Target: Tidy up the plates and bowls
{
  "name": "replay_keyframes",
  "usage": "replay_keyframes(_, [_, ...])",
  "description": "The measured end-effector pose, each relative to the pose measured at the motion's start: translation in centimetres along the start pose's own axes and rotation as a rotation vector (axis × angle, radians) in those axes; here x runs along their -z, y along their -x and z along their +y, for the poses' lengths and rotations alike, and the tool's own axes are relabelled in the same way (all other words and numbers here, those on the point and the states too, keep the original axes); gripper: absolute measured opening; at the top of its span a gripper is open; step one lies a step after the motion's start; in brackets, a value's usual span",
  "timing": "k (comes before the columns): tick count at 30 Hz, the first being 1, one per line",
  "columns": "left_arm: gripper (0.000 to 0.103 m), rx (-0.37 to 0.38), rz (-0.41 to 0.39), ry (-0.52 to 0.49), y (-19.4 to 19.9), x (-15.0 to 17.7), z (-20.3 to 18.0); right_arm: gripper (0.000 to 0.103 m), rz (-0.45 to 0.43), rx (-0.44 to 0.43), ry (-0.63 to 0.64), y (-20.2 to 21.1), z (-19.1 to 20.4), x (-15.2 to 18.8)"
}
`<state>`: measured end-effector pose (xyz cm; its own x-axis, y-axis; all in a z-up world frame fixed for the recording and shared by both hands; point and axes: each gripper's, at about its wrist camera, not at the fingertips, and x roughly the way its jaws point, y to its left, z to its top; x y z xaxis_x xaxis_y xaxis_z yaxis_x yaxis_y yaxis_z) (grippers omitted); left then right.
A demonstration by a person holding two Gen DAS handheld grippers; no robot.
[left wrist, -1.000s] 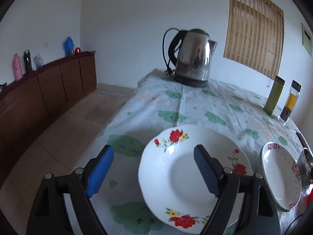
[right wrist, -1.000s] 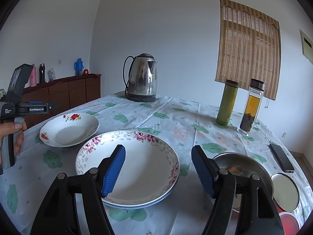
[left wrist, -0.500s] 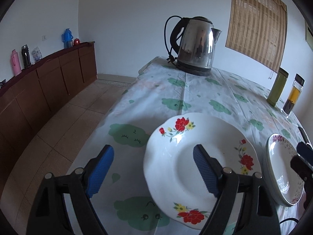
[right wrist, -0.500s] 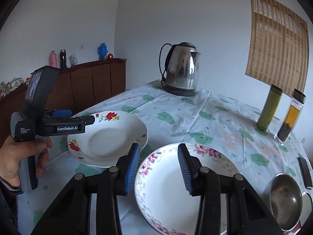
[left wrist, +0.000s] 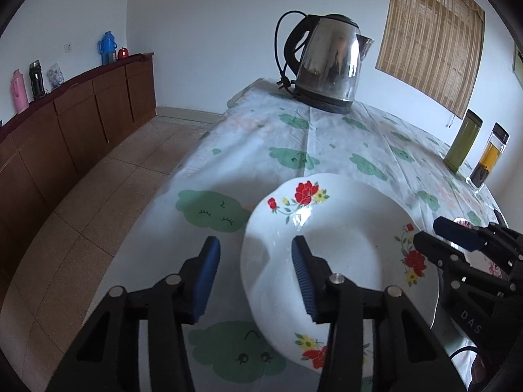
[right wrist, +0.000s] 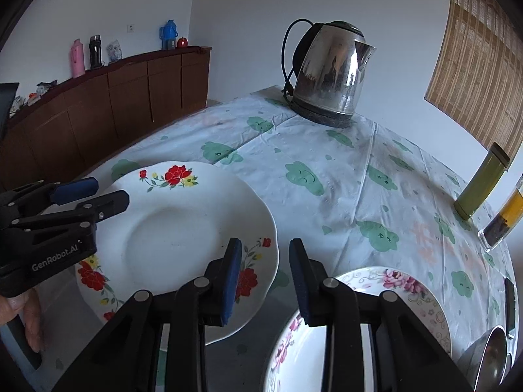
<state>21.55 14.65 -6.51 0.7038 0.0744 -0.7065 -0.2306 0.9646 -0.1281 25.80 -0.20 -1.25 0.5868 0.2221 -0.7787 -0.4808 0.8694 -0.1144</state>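
A white plate with red flowers (left wrist: 343, 245) (right wrist: 170, 232) lies on the tablecloth. My left gripper (left wrist: 255, 277) straddles its left rim. The jaws are closing, with the rim between them and a gap still showing at each pad. My right gripper (right wrist: 264, 277) straddles the plate's right rim the same way, jaws closing, pads not pressing. Each gripper shows in the other's view: the right gripper (left wrist: 441, 238) at the plate's far side, the left gripper (right wrist: 94, 192) held by a hand (right wrist: 29, 320). A pink-flowered plate (right wrist: 359, 326) sits just right of the right gripper.
A steel kettle (left wrist: 327, 65) (right wrist: 330, 72) stands at the table's far end. A green bottle (right wrist: 480, 186) and a tea bottle (right wrist: 503, 222) stand at the right edge, with a steel bowl (right wrist: 490, 352) nearer. A wooden sideboard (left wrist: 65, 124) lines the left wall across open floor.
The right gripper swung left from the pink-flowered plate to the red-flowered plate's right rim and narrowed its jaws. The left gripper kept its place and narrowed its jaws around the left rim.
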Motion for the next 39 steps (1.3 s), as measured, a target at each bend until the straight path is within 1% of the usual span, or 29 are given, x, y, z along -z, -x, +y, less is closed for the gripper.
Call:
replay_keyframes(2, [0.039, 0.004, 0.006, -0.002, -0.1, 0.1, -0.1, 0.032, 0.031, 0.001, 0.005, -0.6, 0.2, 0.0])
replay_keyframes(5, [0.038, -0.002, 0.02, -0.017, -0.5, 0.3, -0.4, 0.032, 0.069, 0.016, 0.006, -1.3, 0.1, 0.2])
replay_keyframes(7, [0.037, -0.005, 0.025, -0.029, -0.6, 0.4, -0.6, 0.032, 0.061, -0.002, -0.001, -1.1, 0.2, 0.1])
replay_keyframes(9, [0.026, -0.005, 0.029, -0.031, -0.7, 0.4, -0.5, 0.032, 0.066, 0.008, 0.021, -1.1, 0.7, 0.2])
replay_keyframes(11, [0.021, -0.003, 0.032, -0.022, -0.7, 0.4, -0.2, 0.032, 0.058, 0.008, 0.02, -0.9, 0.7, 0.3])
replay_keyframes(17, [0.02, 0.002, 0.031, -0.008, -0.8, 0.3, 0.1, 0.032, 0.064, -0.035, -0.02, -0.9, 0.3, 0.9])
replay_keyframes(18, [0.02, 0.003, 0.031, -0.008, -0.8, 0.3, 0.1, 0.032, 0.074, -0.05, -0.041, -1.1, 0.1, 0.9])
replay_keyframes(20, [0.02, 0.005, 0.031, -0.006, -0.8, 0.3, 0.1, 0.032, 0.066, -0.067, -0.07, -1.4, -0.3, 0.9])
replay_keyframes(22, [0.02, 0.005, 0.03, -0.006, -0.7, 0.3, 0.1, 0.032, 0.058, -0.063, -0.06, -1.3, -0.1, 1.1])
replay_keyframes(26, [0.02, 0.016, 0.029, 0.007, -0.7, 0.4, 0.2, 0.028, 0.021, -0.078, -0.074, -0.8, -0.4, 1.6])
replay_keyframes(30, [0.02, 0.018, 0.029, 0.016, -0.7, 0.4, 0.4, 0.028, -0.001, -0.066, -0.044, -0.3, 0.0, 1.8])
replay_keyframes(39, [0.02, 0.016, 0.011, 0.025, -0.3, 0.4, 0.8, 0.028, -0.02, -0.1, -0.047, 0.5, -0.1, 2.1])
